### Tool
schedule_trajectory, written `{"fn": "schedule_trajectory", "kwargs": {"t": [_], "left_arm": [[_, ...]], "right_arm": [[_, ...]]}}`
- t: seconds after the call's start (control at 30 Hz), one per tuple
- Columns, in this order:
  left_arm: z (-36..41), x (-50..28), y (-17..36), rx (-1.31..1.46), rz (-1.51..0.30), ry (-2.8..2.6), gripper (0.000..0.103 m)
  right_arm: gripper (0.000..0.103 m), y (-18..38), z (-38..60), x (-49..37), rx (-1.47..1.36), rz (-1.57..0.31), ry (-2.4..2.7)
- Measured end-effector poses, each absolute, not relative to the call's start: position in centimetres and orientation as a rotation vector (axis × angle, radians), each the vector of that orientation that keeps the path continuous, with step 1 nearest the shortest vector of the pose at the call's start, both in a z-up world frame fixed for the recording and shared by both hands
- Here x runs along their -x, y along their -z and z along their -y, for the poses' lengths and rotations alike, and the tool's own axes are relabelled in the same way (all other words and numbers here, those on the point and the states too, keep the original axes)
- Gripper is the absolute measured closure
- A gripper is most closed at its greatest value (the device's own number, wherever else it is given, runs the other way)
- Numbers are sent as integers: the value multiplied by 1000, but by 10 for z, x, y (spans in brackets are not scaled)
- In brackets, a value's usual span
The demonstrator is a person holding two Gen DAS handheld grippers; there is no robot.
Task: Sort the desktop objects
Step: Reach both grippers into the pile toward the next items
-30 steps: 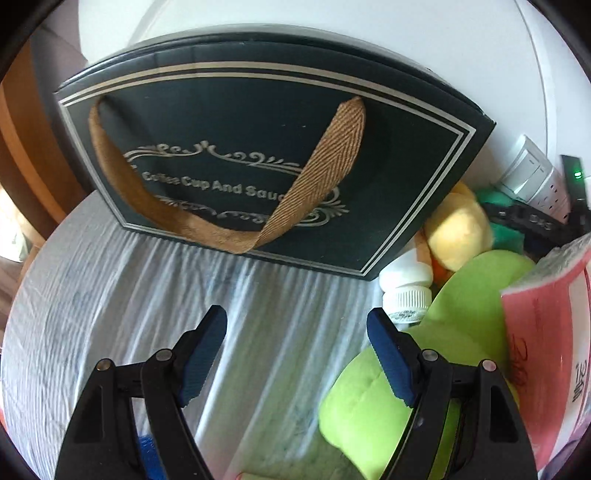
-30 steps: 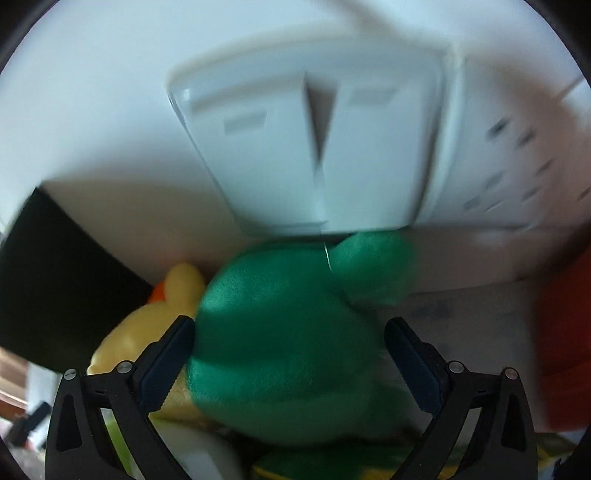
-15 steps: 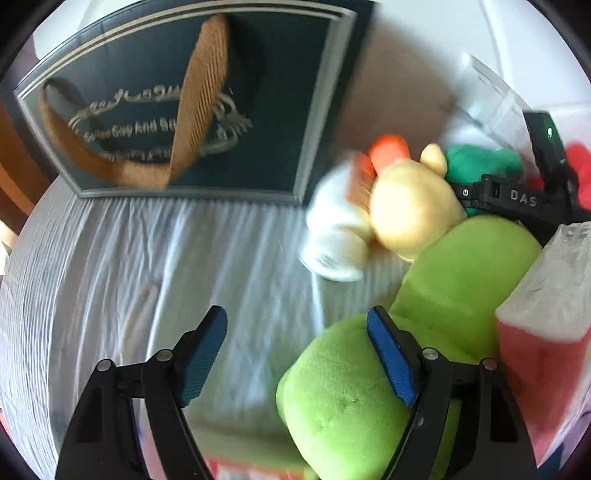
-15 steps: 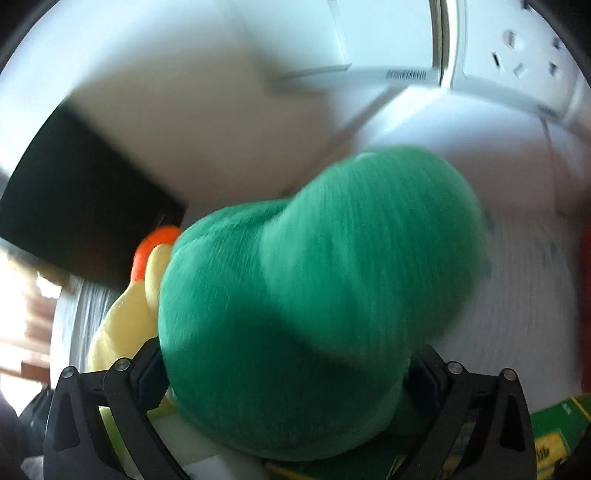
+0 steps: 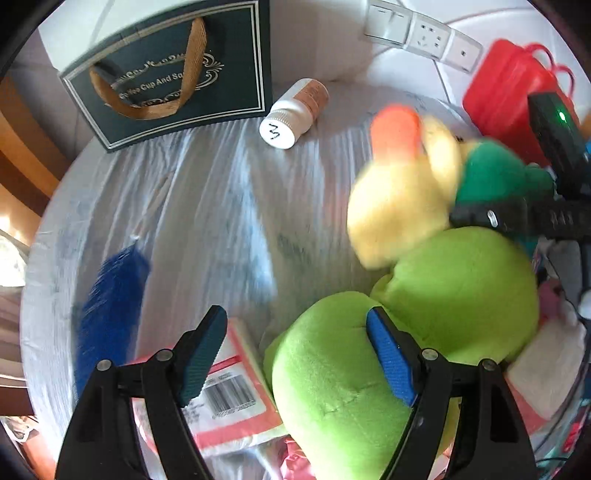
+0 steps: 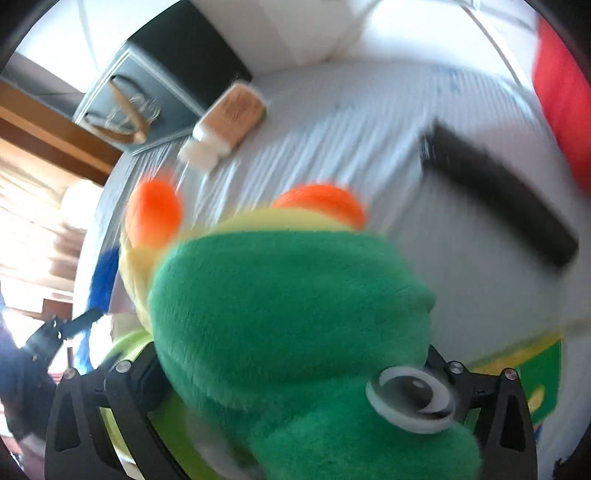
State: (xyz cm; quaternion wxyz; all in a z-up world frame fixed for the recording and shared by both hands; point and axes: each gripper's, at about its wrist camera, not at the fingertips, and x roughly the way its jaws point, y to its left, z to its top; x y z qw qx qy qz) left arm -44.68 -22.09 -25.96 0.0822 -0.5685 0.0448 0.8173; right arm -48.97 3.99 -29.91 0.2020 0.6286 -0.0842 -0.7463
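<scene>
With the right gripper (image 6: 295,398) clenched on the green-and-yellow plush toy (image 6: 288,314) carried above the desk (image 5: 221,206) and the left gripper (image 5: 295,354) spread empty, the dangling toy could topple the pill bottle (image 5: 291,110).

White wall (image 5: 317,40) behind table; switch-and-socket strip (image 5: 417,31) mounted on it. Round table under wrinkled white cover (image 5: 207,206). Brown wood trim (image 5: 22,147) left of table, sunlit.

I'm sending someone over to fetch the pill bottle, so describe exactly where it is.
Find the dark green gift bag standing at the table's far edge. The white bottle lies on its side by the bag's right corner; a handwritten mark on its cap and a brown label set it apart.
</scene>
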Motion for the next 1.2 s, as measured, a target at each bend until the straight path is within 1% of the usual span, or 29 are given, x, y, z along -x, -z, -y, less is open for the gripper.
{"fn": "schedule_trajectory", "kwargs": {"t": [0.1,0.23,0.3,0.4,0.47,0.53,0.7,0.8,0.9,1.07,1.17,1.2], "left_arm": [[220,431,256,1714,-133,-2411,25],[220,414,249,1718,-155,-2418,25],[226,409,235,1682,-130,-2451,25],[234,390,202,1568,-129,-2553,25],[234,373,187,1512,-122,-2588,25],[230,353,181,1481,-106,-2601,25],[215,306,192,1502,-4,-2550,25],[214,288,204,1544,31,-2528,25],[217,275,208,1566,1,-2541,25],[229,285,198,1555,11,-2573,25],[236,305,191,1527,23,-2597,25],[237,316,187,1515,23,-2610,25]], "right_arm": [[1,303,-45,461,-1756,275,2073],[1,293,-42,450,-1739,276,2071],[2,263,-55,439,-1689,302,2131],[1,212,-79,421,-1526,327,2264],[1,186,-93,410,-1467,336,2300],[1,173,-109,386,-1445,329,2337],[1,183,-122,324,-1501,264,2409],[1,192,-149,281,-1529,328,2420],[1,196,-167,259,-1565,355,2429],[1,194,-168,257,-1579,327,2444],[6,185,-158,271,-1544,310,2457],[6,182,-153,280,-1535,302,2458]]}}
